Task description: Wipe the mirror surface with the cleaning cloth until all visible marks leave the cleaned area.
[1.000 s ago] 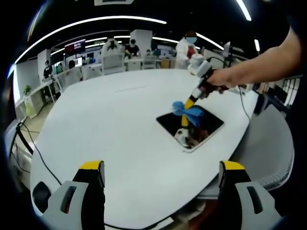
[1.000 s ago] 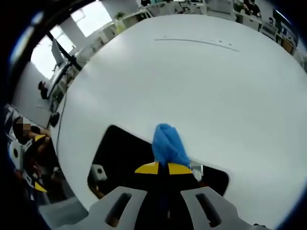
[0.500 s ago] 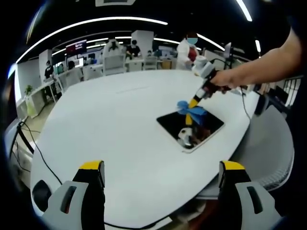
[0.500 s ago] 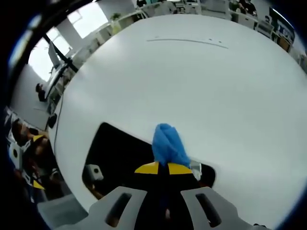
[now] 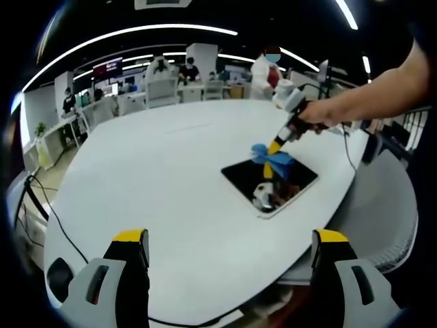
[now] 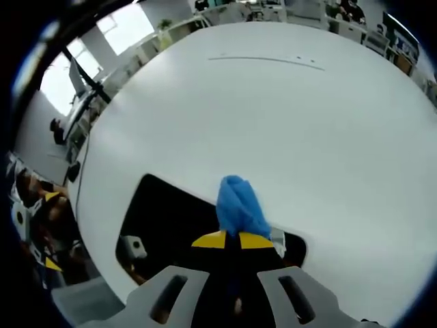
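The blue cleaning cloth [image 6: 238, 206] is pinched in the right hand-held gripper [image 6: 232, 240] and seemingly pressed on the mirror [image 5: 270, 183] near the tabletop [image 5: 157, 178] edge. The left hand-held gripper [image 5: 231, 254] is held wide, with nothing in it.

White table [image 5: 157, 178] lies open around the mirror [image 5: 270, 183].

The flat rectangular mirror [image 5: 270, 182] is glossy glass and throws dark reflections. The soft, crumpled blue cleaning cloth [image 6: 240, 207] looks matt. Beneath them, the wide white desk [image 5: 164, 184] is smooth with a faint sheen.
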A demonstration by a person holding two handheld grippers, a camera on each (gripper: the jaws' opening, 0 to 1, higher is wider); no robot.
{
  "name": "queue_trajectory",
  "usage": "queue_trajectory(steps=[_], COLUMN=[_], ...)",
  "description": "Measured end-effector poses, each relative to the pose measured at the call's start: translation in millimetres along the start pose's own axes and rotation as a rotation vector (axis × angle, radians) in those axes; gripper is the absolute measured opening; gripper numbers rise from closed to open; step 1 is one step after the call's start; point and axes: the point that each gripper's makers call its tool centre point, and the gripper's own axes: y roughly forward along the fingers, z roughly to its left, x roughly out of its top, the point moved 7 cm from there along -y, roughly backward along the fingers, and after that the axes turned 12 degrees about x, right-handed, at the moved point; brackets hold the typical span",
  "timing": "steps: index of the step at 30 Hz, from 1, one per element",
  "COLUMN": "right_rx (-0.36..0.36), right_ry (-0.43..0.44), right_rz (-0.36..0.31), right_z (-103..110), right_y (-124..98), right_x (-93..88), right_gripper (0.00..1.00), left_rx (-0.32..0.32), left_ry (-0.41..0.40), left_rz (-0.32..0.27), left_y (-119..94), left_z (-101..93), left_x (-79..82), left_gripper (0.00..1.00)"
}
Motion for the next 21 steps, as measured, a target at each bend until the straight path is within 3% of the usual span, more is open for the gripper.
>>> queue_trajectory(steps=[12,21], right_rx=[-0.003,0.009], right_ry=[-0.009,-0.018], right_rz=[-0.009,-0.007], right_z=[6.3,17.0], right_y=[-1.3,-4.7], right_x=[-10.2,-30.3], right_gripper=[0.0,0.0], left_rx=[0.001,-0.007], left_ry=[0.0,0.002], left_rz=[-0.007,-0.021], left_y=[-1.4,-0.9], left_z=[-1.3,-7.8], left_x=[0.9,5.2], left_gripper=[0.99,0.99])
